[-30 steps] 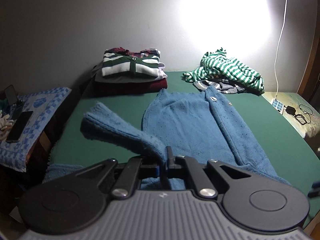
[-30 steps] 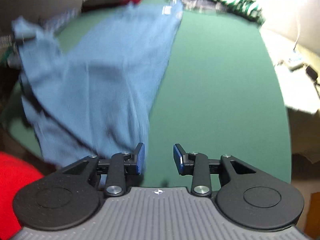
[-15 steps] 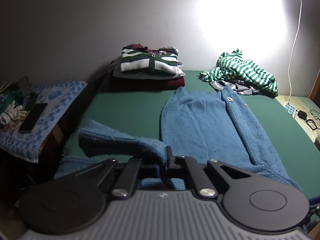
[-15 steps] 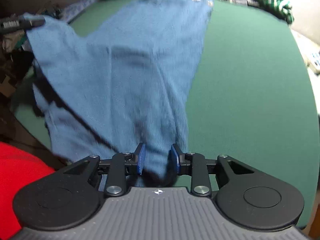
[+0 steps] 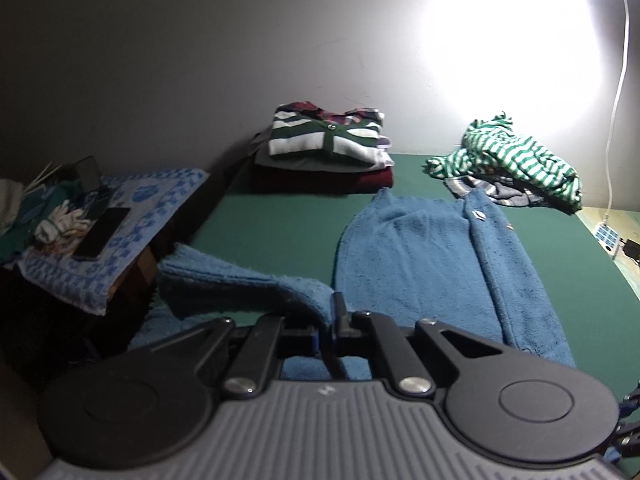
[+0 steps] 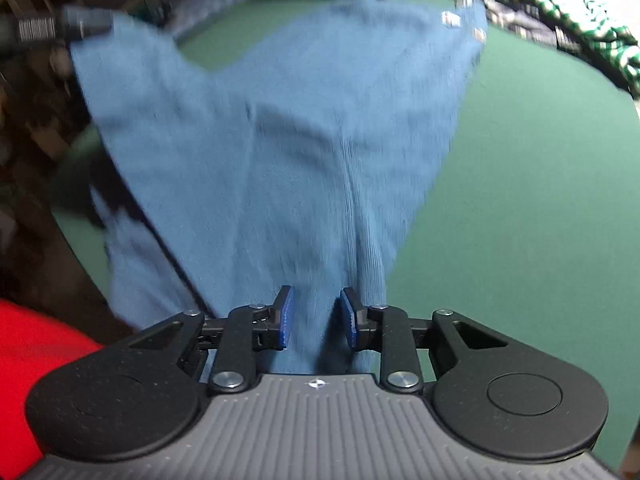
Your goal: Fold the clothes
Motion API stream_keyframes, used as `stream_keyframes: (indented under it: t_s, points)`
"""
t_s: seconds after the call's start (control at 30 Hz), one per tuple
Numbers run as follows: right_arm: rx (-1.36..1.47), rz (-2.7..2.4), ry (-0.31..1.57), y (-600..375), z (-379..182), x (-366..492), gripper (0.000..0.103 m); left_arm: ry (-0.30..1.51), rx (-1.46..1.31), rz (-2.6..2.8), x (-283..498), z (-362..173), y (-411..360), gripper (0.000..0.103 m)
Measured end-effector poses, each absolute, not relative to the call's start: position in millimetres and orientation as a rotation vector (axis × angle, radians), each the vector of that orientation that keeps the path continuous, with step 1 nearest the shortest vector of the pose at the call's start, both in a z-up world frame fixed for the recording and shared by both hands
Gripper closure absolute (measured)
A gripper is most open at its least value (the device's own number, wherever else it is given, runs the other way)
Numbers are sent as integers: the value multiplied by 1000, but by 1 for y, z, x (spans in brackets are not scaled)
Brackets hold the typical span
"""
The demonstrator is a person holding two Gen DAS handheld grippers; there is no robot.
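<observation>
Blue garment (image 5: pixel 420 264) lies lengthwise on the green table (image 5: pixel 280 232), its far end up near the folded stack (image 5: pixel 324 148) and the striped heap (image 5: pixel 516 164). From my left wrist camera, the left gripper (image 5: pixel 333 322) has its jaws clenched on one near corner of that knit, and a flap of it is lifted off the table, sagging away to the left. A side stand with a patterned cloth (image 5: pixel 132 224) and a phone (image 5: pixel 102 234) sits off the table's left edge, well apart from the work.

Over to the right wrist camera: blurry, so I'm clearly on the move here. The right gripper (image 6: pixel 316 318) has its blue pads (image 6: pixel 285 316) apart with the garment's near hem running between them; they bracket the fabric but I judge they're not pinching it yet. The garment (image 6: pixel 280 140) fans out ahead, its left corner drawn up toward the dark shape of the other tool.

My read: I'm securing the two near corners to start a fold. Next I need to close the right jaws on the hem, check both grips are level, then carry the near edge forward over the body toward the far end, keeping it taut so it lands flat.
</observation>
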State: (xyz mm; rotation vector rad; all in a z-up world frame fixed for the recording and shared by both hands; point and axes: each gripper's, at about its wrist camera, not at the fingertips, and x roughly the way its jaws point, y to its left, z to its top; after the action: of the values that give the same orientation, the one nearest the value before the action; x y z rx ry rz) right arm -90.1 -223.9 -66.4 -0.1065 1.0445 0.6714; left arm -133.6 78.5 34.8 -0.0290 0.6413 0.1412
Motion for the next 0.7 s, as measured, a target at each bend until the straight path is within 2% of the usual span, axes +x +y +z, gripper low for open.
stream_keyframes:
  t_s: [0.07,0.23,0.3,0.43,0.57,0.7]
  points:
    - [-28,688,991,-224,-61,-77,74,639,-36,162,-134,35,75,100]
    - [-50,680,1029,-213,-85,-53,74,639,-27,175,-135,35,60,98]
    - [-44,703,1014,-217,-77,-53,73,653,-37,164,-136,32,54,96]
    - [-58,763,874,-223,-56,-60,64,657,-64,129,-138,28,38,96]
    - [-145,859,750,-220,-39,-69,64,658,-68,69,-132,20,14,97]
    - [-7,803,781,-243,-31,-50,64,688,-11,4,-122,0,-21,97]
